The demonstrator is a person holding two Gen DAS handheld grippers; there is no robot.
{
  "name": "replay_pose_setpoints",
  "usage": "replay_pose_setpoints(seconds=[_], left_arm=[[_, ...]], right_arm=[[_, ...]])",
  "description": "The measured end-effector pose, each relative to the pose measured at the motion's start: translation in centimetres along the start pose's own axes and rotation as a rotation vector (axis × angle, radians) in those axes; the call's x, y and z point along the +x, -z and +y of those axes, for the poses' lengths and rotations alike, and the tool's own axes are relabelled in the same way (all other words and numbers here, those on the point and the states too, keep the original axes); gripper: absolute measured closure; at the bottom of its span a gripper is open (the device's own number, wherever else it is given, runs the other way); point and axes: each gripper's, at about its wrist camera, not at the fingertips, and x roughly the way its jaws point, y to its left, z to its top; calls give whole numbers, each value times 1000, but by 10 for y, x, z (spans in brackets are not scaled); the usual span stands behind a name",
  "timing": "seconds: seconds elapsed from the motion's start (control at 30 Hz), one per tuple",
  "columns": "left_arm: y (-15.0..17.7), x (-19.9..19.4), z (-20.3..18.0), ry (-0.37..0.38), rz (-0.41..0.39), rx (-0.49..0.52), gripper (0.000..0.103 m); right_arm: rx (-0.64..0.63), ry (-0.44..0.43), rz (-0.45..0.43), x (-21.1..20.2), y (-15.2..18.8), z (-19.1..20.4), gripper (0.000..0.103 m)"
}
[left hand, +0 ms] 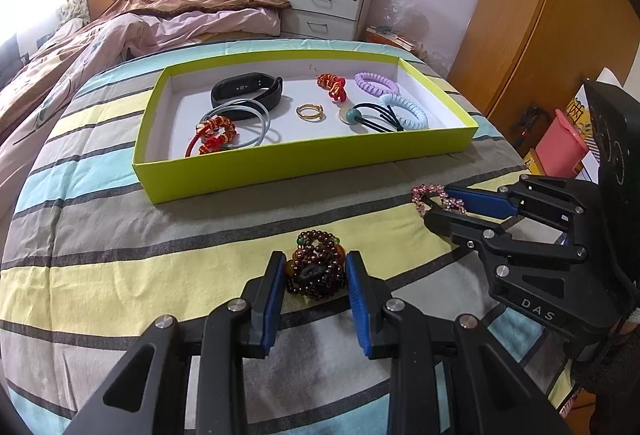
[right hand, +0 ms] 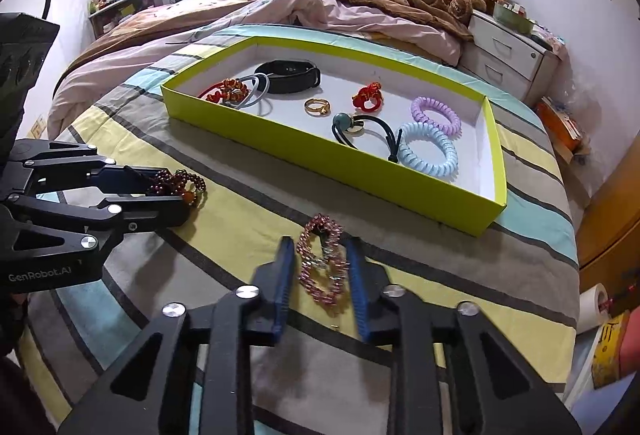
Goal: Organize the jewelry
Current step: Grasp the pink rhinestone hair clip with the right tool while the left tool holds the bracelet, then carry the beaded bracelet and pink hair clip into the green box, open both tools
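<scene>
A dark red bead bracelet (left hand: 316,265) lies bunched on the striped bedspread between the fingers of my left gripper (left hand: 315,267), which is open around it; it also shows in the right wrist view (right hand: 178,183). A pink bead bracelet (right hand: 322,263) lies between the fingers of my right gripper (right hand: 320,259), also open; it also shows in the left wrist view (left hand: 436,197). The yellow-green tray (left hand: 304,165) beyond holds a black band (left hand: 246,89), a gold ring (left hand: 310,111), red knots, clear bangles, a black hair tie and purple and blue coil ties.
The tray (right hand: 320,151) sits on the striped bedspread (left hand: 120,235), with rumpled bedding behind it. A white nightstand (left hand: 324,9) and wooden wardrobes (left hand: 540,15) stand beyond. The bed's right edge drops to floor clutter and a pink bin (left hand: 562,145).
</scene>
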Motion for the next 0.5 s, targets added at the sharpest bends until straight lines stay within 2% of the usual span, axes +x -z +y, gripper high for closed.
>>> replay_pose_setpoints(seconds=[0.1, 0.23, 0.5], left_arm=[[0, 0, -1, 0, -3, 1, 72], [0, -2, -2, 7, -8, 2, 72], [0, -10, -6, 4, -25, 10, 72]], right_arm=[[12, 1, -1, -2, 2, 0, 82], [66, -24, -19, -7, 2, -5, 90], [110, -36, -19, -10, 5, -10, 91]])
